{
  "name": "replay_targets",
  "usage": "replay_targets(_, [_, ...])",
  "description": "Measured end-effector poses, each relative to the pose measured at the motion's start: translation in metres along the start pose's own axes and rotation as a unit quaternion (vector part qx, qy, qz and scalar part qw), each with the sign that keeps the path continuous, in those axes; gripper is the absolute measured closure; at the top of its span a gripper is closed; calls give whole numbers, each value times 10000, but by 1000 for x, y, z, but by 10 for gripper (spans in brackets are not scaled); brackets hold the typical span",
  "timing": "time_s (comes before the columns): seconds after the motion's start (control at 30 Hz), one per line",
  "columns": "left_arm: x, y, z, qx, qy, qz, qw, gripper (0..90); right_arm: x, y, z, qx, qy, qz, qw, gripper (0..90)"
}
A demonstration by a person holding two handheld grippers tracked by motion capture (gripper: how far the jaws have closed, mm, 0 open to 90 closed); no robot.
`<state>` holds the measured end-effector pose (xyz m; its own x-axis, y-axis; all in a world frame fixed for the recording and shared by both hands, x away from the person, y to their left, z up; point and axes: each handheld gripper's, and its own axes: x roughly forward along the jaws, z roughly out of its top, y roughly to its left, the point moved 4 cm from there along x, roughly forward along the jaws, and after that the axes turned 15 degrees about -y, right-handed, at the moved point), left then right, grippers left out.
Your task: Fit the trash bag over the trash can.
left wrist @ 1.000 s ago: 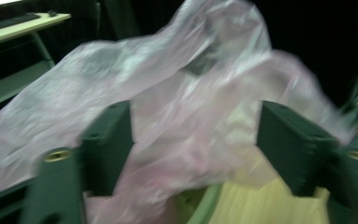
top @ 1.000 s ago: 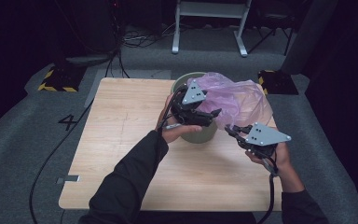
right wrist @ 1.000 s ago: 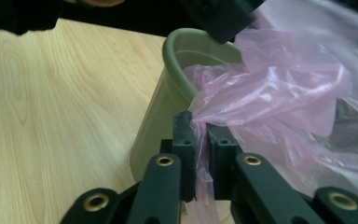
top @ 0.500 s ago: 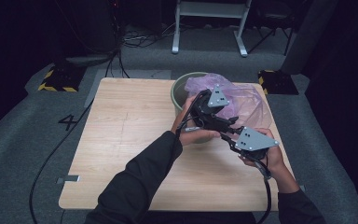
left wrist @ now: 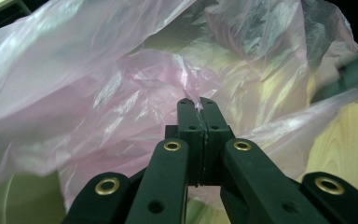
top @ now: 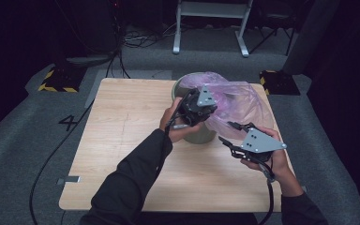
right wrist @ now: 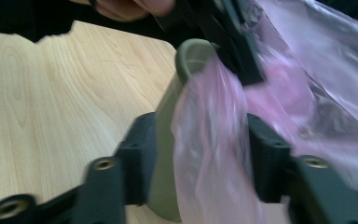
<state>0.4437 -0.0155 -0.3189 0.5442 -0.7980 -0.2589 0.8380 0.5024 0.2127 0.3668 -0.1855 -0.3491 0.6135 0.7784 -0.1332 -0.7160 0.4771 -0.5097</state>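
Plastic of a thin pink bag (top: 236, 96) hangs over a green bin (top: 201, 133) that stands near the far edge of the worktop (top: 122, 140), toward its right corner. We see the left hand-held gripper (left wrist: 196, 103) with its jaws pressed together on a fold of the bag; they have just been closing. It is above the near rim of the bin. The right hand-held gripper (top: 229, 133) stands just right of the bin, and its jaws are spread, having just been opening. Between them we see a hanging part of the bag and the wall of the bin, but the pads do not press on these.
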Motion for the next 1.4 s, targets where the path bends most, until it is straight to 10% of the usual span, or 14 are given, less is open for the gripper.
replay_targets(0.43, [-52,15,-25,-174,-347,59,9992,892,-26,-32,7,622,-401,-547,9958,247])
replay_targets(0.73, [-63,24,-43,-349,-453,260,9980,891,-16,-74,9,1573,-310,-812,9837,229])
replay_targets(0.87, [-66,29,-50,-425,-482,352,9973,891,-2,-85,2,1929,-78,-446,9802,495])
replay_targets(0.9, [-66,30,-51,-446,-492,368,9971,890,3,-86,-4,1957,95,-353,9800,716])
replay_targets(1.03, [-71,36,-61,-420,-478,539,9965,891,5,-86,-12,1906,196,-404,9806,855])
replay_targets(1.4, [-72,58,-105,-820,-287,860,9925,890,10,-104,-52,2133,580,-1210,9677,888])
